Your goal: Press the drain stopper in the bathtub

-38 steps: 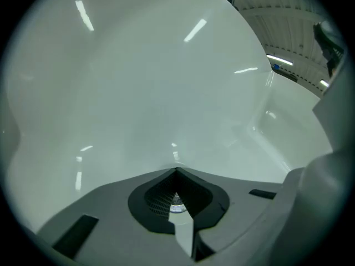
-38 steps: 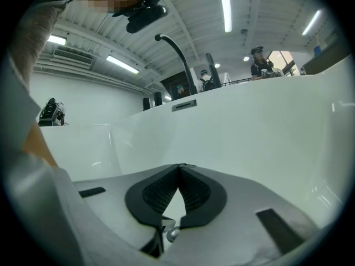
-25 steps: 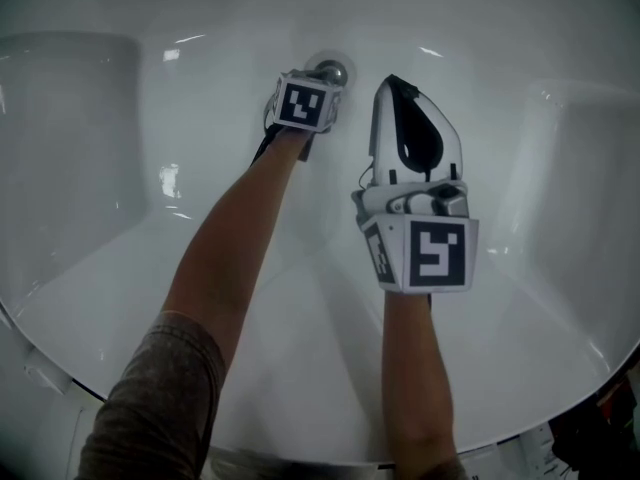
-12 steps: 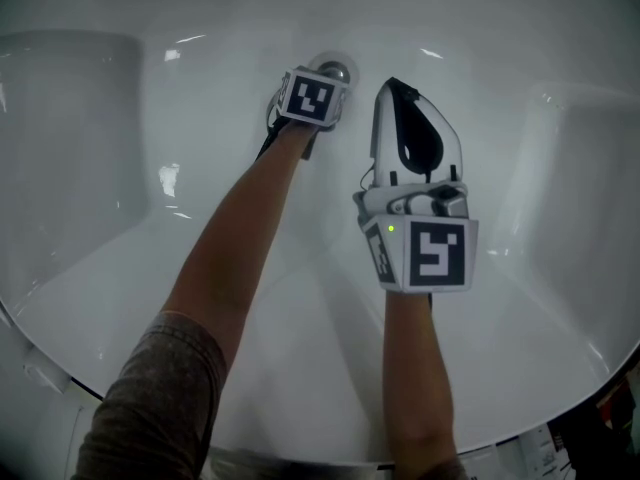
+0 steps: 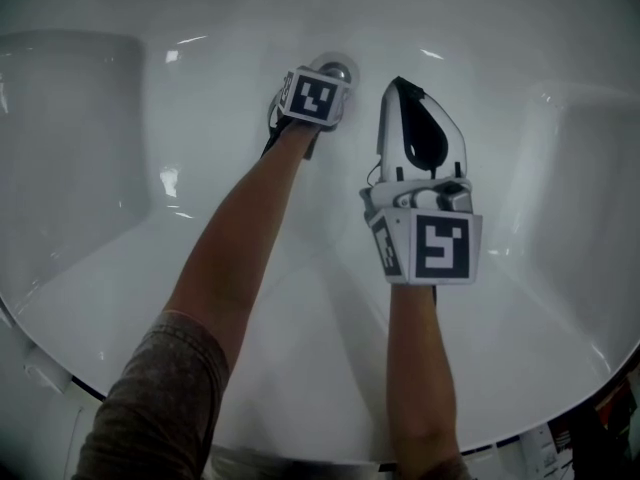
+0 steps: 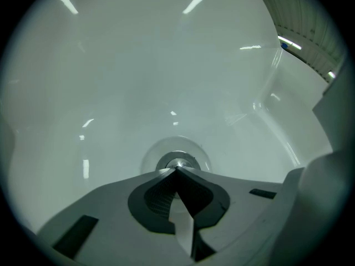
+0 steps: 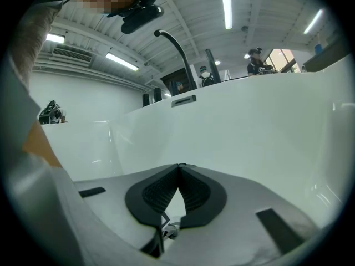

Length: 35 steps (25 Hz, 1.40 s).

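A round metal drain stopper sits in the white bathtub floor. My left gripper is shut, jaws meeting at a point right at the stopper's near edge; I cannot tell if they touch it. From the head view the stopper peeks out beyond the left gripper, whose marker cube covers most of it. My right gripper is held above the tub floor to the right, shut on nothing. In the right gripper view its closed tips face the tub's far wall.
The tub's curved walls rise on both sides and the near rim runs along the bottom of the head view. A dark spout rises over the tub edge. People stand in the room beyond.
The left gripper has edged slightly right and forward over the stopper. The right gripper has drifted a little to the right and down.
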Motion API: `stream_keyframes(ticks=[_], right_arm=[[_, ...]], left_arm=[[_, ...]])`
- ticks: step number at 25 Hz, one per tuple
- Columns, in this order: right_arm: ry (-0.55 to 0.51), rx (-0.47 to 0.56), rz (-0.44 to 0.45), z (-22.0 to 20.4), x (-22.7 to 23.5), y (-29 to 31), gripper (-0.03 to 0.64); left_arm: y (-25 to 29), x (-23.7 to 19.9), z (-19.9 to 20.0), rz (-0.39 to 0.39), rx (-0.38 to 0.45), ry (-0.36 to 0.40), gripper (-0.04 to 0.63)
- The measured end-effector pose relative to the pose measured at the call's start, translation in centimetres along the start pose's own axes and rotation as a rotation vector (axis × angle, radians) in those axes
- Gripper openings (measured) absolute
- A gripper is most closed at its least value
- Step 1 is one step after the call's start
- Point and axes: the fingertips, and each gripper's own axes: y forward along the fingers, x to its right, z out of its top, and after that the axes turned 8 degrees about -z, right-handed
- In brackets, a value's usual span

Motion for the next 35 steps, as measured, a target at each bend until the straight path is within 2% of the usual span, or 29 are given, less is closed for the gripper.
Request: stream_keyframes(ticks=[3,10,12,15,19,22,30,35], right_arm=[[-0.005,-0.003,-0.005,0.0,0.1,0.1,0.003],[-0.017,-0.025,-0.026,1.8,0.4,-1.4,0.003],[-0.009,-0.034,-0.032,2.8,0.8,-2.7,0.003],[-0.017,-0.039,-0.025,4.8,0.8,-4.8,0.003],[-0.020,-0.035,-0.025,8.9,-0.3,-6.9,0.003],[-0.025,-0.023,-0.017,12.2,-1.7,-8.2,0.003],[-0.067,-0.009,0.003,21.6,-4.7,-12.7,0.003],[-0.032,-0.015,-0.029,27.9,-4.8,-17.5,0.003]], left_arm=[[-0.4,0.4,0.3,-0.026,0.000,0.002,0.003],[-4.9,0.7,0.1,0.007,0.022,-0.027,0.002],[-6.8,1.4,-0.2,0.027,0.004,-0.052,0.002],[-9.3,3.3,1.0,0.022,0.023,-0.055,0.002],[-14.4,5.4,2.3,0.019,0.003,-0.087,0.002],[-18.4,7.4,3.9,-0.020,0.024,-0.100,0.002],[-30.8,11.9,9.2,-0.023,0.095,-0.088,0.002],[-39.4,16.7,11.1,-0.035,0.122,-0.065,0.002]])
